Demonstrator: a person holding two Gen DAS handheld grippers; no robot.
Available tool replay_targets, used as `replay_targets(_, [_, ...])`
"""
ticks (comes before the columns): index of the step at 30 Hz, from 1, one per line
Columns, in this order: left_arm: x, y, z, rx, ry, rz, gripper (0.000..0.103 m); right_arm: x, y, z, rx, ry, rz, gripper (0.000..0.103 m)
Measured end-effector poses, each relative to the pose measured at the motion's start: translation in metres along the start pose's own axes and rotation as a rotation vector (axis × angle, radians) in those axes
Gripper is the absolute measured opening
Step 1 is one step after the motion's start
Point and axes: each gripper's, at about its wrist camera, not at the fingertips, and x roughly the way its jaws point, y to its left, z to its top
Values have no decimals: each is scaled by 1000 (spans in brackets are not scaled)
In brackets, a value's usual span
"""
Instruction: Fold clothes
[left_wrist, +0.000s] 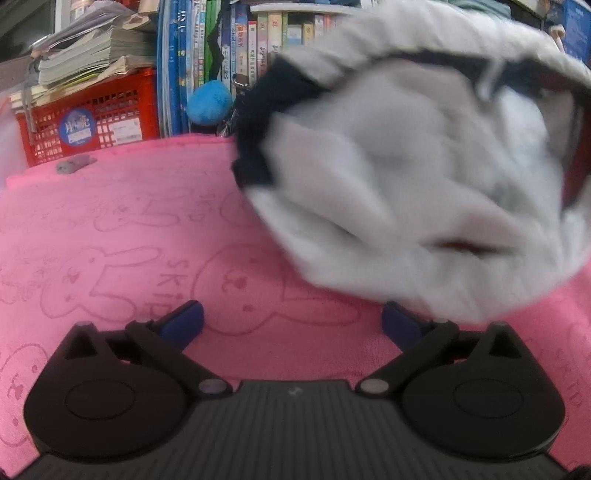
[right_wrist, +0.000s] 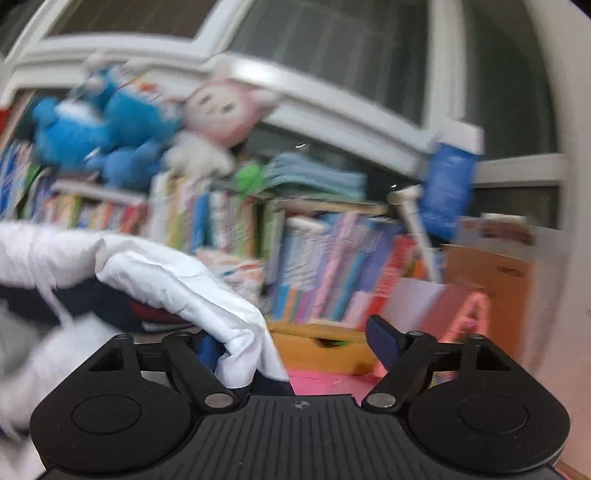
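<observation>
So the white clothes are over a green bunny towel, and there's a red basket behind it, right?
Not quite: the bunny towel is pink, not green. The left wrist view shows it spread under the white garment, with the red basket behind it, as you said.

I note a pink towel (left_wrist: 122, 236) printed with rabbit outlines covering the work surface. Behind it stands a red crate (left_wrist: 92, 122) bearing a stack of magazines (left_wrist: 92, 51), with a blue pompom (left_wrist: 209, 101) just beside a row of upright books (left_wrist: 192, 62). From the right wrist view I see blue plush toys (right_wrist: 103, 133) and a pink doll (right_wrist: 221, 110) atop bookshelves (right_wrist: 314, 266), below a window frame (right_wrist: 332, 99). A cardboard box (right_wrist: 491, 291) sits right.
</observation>
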Motion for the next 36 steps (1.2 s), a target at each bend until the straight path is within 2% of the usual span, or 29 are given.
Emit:
replay_targets(1, [-2,3,0,-17,-9,-4,101,-3,-5,0,28,24,21,80])
replay_targets(3, [-7,11,-1,-61,-36,-1,101,-12,-10,-3,74,59,119,80])
replay_targets(6, [-15,21,-1,-80,-66,32,101,-39,0,-10,95,21,349,80])
replay_targets(7, [-16,22,1,-80,-73,42,101,-44,7,-10,72,9,394,83])
replay_targets(9, [-19,26,3,-81,-88,62,101,-52,35,-10,-62,-37,380,84])
replay_targets(11, [-18,26,3,-76,-91,73,101,-51,74,-17,-283,-142,277,88])
replay_targets(13, [-15,25,1,-68,-80,76,101,-46,113,-30,-491,-209,234,89])
replay_targets(15, [-5,27,3,-72,-19,64,101,-40,146,-43,-649,-225,253,100])
replay_targets(17, [-3,25,3,-63,-5,74,102,-27,170,-51,-741,-214,255,103])
replay_targets(18, [-2,24,3,-55,-1,79,102,-18,178,-52,-761,-199,255,103])
replay_targets(21, [1,20,2,-34,9,89,103,18,185,-39,-709,-103,257,103])
replay_targets(22, [1,21,1,-37,8,85,103,25,184,-34,-691,-100,239,103])
replay_targets(24, [2,21,0,-37,4,82,103,28,179,-22,-659,-157,171,103])
replay_targets(26, [3,20,-1,-32,5,84,103,21,170,-13,-616,-288,58,103])
replay_targets(28, [2,19,-2,-32,3,83,103,16,162,-7,-572,-369,-5,103])
replay_targets(29, [2,18,-2,-32,3,83,103,16,158,-6,-564,-366,12,103])
replay_targets(31, [2,18,-2,-33,2,83,103,19,157,-8,-598,-308,107,103])
replay_targets(36, [2,17,-2,-34,1,83,103,44,182,-29,-806,-215,175,103])
